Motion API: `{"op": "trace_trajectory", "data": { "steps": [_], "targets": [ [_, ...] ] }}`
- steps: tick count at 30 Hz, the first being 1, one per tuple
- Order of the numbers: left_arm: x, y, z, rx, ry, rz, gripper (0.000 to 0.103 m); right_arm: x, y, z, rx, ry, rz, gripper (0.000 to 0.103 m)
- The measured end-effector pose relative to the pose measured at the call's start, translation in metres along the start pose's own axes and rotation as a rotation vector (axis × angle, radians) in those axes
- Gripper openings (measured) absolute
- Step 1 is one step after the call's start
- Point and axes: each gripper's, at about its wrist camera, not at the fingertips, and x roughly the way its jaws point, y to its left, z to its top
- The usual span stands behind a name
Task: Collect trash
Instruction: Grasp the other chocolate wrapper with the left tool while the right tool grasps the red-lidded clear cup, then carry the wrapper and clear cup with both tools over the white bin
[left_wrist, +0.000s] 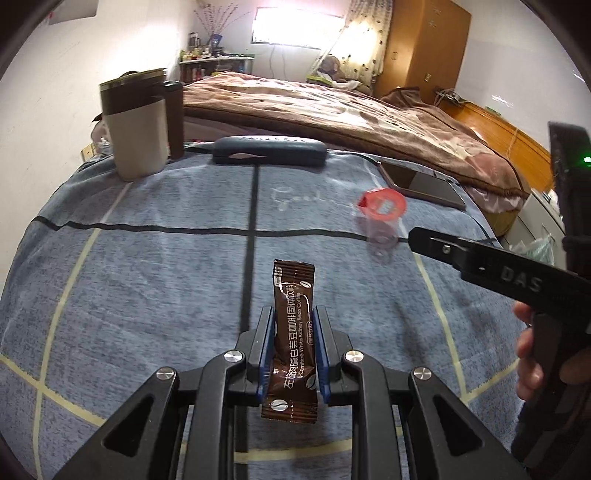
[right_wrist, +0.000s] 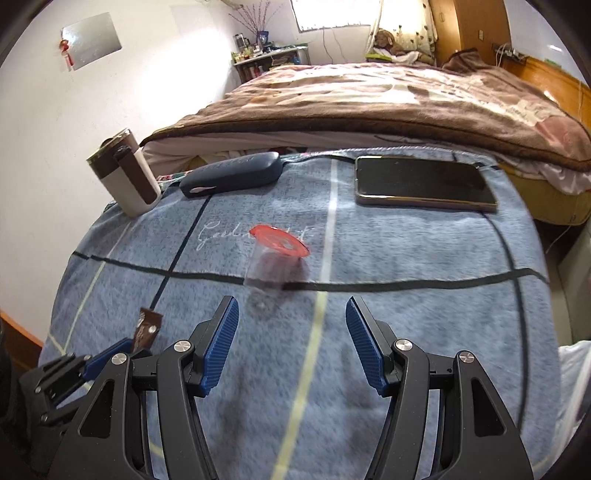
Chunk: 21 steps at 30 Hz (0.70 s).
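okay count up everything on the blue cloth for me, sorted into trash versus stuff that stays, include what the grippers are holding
Trash: 2 (brown coffee sachet clamped in the left hand-held gripper; clear cup with red lid)
Keepers: 3 (travel mug, dark glasses case, phone)
Total: 5
The right hand-held gripper holds nothing.

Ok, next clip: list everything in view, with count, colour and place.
Coffee sachet: one, glossy brown, clamped in left tool.
Small clear plastic cup with red lid: one, mid-cloth, ahead of right tool.
Insulated mug: one, cream and brown, far left corner.
Hard glasses case: one, dark blue, far edge.
Smartphone: one, black, far right.
Checked cloth: one, blue-grey, covering the surface.
Plush blanket: one, brown, on bed behind.
Left tool: shut.
Right tool: open, empty.
Hand: one, gripping right tool.
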Motion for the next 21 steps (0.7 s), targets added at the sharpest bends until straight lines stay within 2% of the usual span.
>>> {"op": "trace_trajectory", "data": {
  "steps": [10,15,21],
  "targets": [
    [0.002,0.009,0.005,-0.02,-0.009,0.008,0.021,0.033,0.008,0.017,0.021,0.042,0.002,0.062],
    [0.006,0.01,0.006,-0.028,-0.003,0.002,0.021,0.038,0.01,0.022,0.014,0.036,-0.018,0.048],
    [0.007,0.01,0.006,-0.03,-0.001,-0.001,0.021,0.036,0.009,0.02,0.009,0.028,-0.021,0.046]
  ]
}}
